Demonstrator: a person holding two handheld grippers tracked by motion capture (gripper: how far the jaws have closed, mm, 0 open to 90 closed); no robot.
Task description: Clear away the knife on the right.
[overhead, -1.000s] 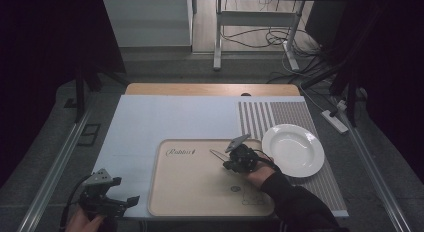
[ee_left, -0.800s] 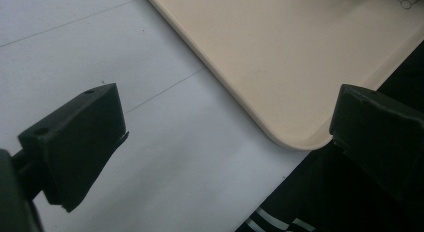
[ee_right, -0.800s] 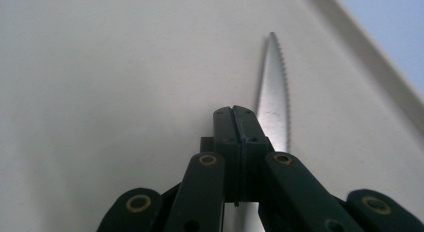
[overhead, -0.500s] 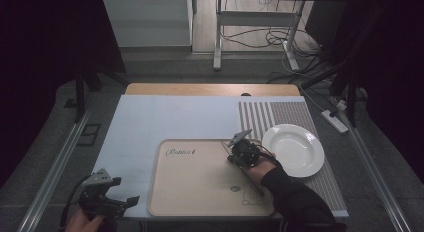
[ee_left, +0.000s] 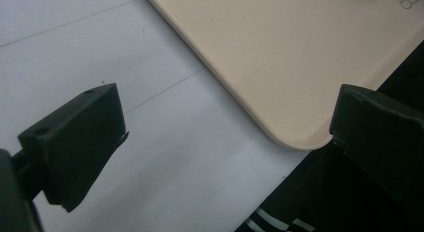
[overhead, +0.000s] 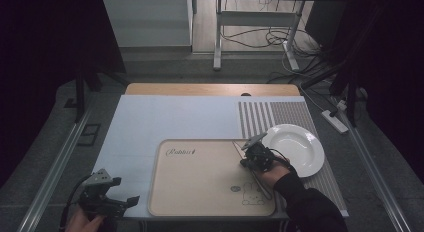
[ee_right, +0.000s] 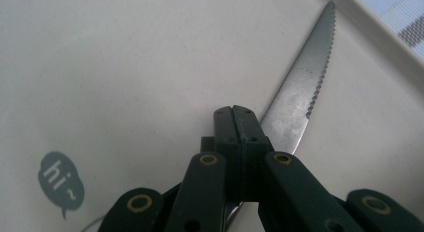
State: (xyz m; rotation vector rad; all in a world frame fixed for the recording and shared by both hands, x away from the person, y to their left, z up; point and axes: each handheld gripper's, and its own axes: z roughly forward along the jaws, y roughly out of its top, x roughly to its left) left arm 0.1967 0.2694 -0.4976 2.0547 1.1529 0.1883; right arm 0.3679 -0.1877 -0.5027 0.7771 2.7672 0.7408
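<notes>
knife (ee_right: 300, 92) clamped in closed right gripper (ee_right: 241, 117) jaws, serrated blade jutting beyond them over beige tray (ee_right: 125, 57)

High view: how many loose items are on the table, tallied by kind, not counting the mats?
Knife: 1, clamped in the right gripper
Tray, beige with a rabbit drawing: 1
Plate, white: 1
Total: 3
</notes>
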